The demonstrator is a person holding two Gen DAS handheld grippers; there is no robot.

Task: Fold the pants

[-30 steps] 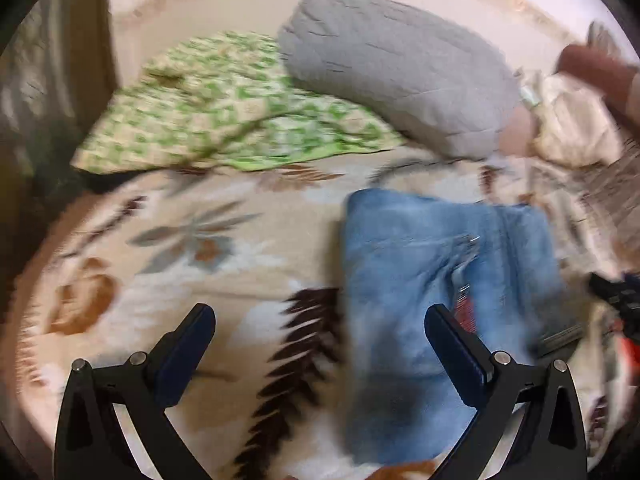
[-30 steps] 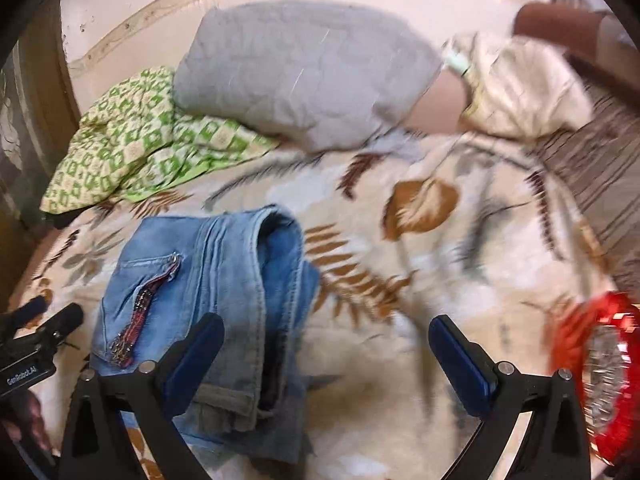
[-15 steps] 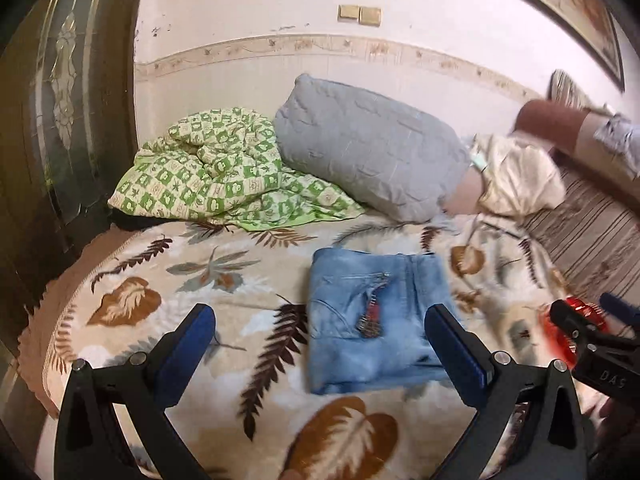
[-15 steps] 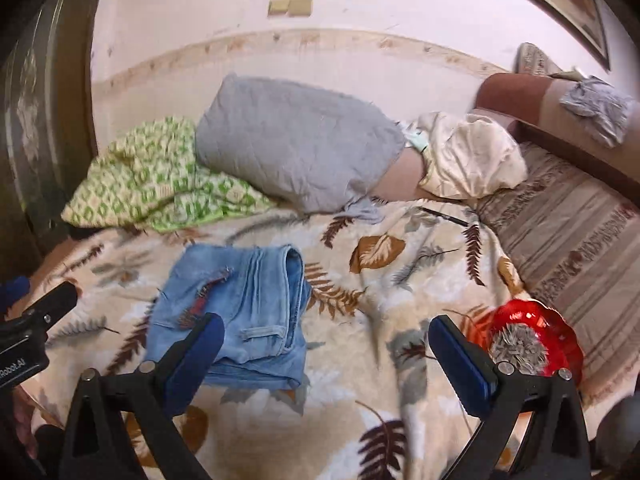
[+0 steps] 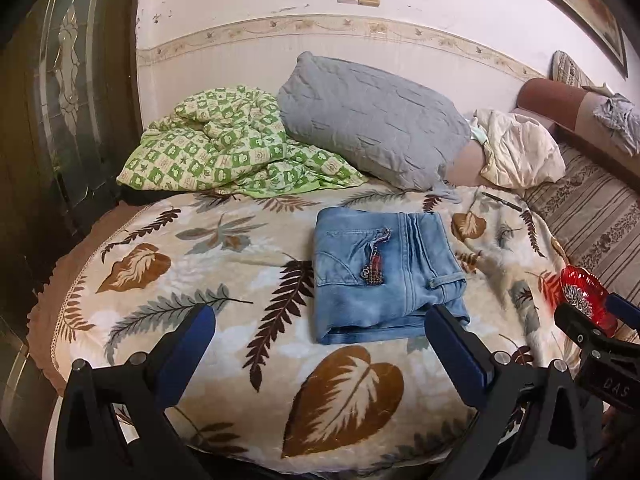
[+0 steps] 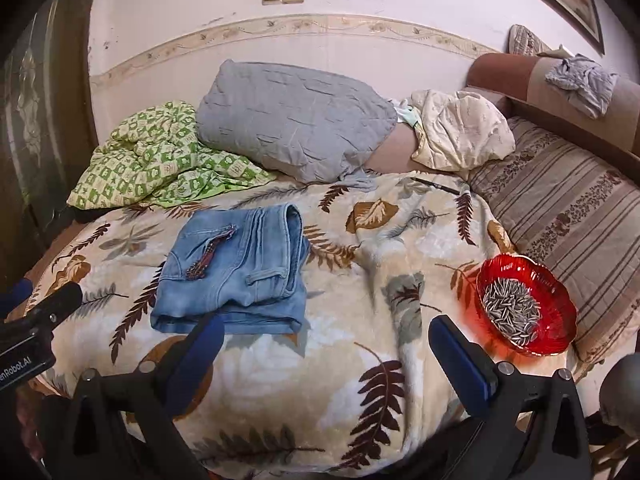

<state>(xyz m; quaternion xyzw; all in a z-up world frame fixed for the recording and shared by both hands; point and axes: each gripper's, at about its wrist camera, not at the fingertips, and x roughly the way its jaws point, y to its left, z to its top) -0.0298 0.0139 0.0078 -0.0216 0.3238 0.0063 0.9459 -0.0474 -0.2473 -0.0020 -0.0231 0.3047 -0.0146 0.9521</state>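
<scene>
Leaf-print blanket [image 5: 224, 264] covered the bed, grey pillow [image 5: 372, 120] against the wall at top centre. Folded jeans [image 5: 384, 272] lay flat mid-frame, right of centre. Your left gripper [image 5: 320, 344] was spread wide, holding nothing; your right gripper [image 6: 326, 350] likewise, both short of the jeans. Red bowl [image 6: 528, 308] at right.

Red bowl [image 6: 526, 307] beside open blanket [image 6: 320, 360]
</scene>
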